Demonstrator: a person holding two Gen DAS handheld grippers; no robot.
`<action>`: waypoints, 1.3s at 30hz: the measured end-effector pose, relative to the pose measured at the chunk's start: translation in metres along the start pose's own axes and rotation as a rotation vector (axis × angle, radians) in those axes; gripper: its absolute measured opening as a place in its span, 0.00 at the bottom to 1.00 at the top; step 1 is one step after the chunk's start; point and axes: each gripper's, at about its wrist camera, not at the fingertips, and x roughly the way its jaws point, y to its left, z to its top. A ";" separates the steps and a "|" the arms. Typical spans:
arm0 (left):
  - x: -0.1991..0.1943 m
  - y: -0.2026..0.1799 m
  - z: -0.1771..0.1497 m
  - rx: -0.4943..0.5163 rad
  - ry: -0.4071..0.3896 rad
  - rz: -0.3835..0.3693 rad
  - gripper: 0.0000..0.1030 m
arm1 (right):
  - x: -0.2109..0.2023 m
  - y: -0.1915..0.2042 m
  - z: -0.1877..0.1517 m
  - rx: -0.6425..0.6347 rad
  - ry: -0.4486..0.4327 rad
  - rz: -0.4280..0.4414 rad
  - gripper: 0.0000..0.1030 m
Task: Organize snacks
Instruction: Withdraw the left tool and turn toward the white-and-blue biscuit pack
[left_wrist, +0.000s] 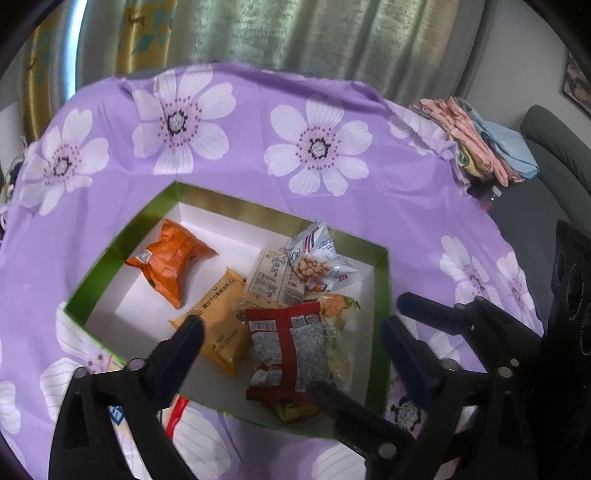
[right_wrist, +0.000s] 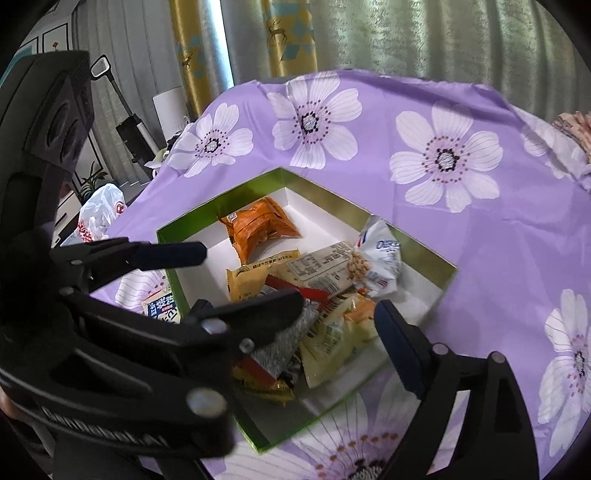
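A green-walled box (left_wrist: 382, 295) (right_wrist: 424, 254) with a white floor sits on the purple flowered cloth. It holds several snack packs: an orange pack (left_wrist: 170, 258) (right_wrist: 260, 225), a yellow pack (left_wrist: 221, 325) (right_wrist: 245, 282), a red pack (left_wrist: 291, 350), a white peanut pack (left_wrist: 319, 262) (right_wrist: 376, 258) and a pale chip bag (right_wrist: 340, 339). My left gripper (left_wrist: 255, 354) is open and empty above the box's near side. My right gripper (right_wrist: 338, 308) (left_wrist: 393, 308) is open and empty over the box's right part. A blue-and-white pack (right_wrist: 162, 306) (left_wrist: 116, 415) lies on the cloth outside the box's near left corner.
Folded cloths (left_wrist: 480, 140) lie at the table's far right edge. A white plastic bag (right_wrist: 99, 214) and a vacuum (right_wrist: 129, 129) stand beyond the table's left side. Curtains (left_wrist: 295, 33) hang behind the table.
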 end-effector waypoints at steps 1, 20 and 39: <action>-0.006 -0.002 -0.001 0.002 -0.017 0.002 0.99 | -0.006 0.000 -0.002 0.002 -0.007 -0.008 0.94; -0.118 -0.031 -0.040 0.053 -0.185 0.040 0.99 | -0.108 0.022 -0.043 0.045 -0.152 -0.018 0.96; -0.151 -0.029 -0.072 0.033 -0.209 0.040 0.99 | -0.138 0.054 -0.066 0.019 -0.170 0.002 0.96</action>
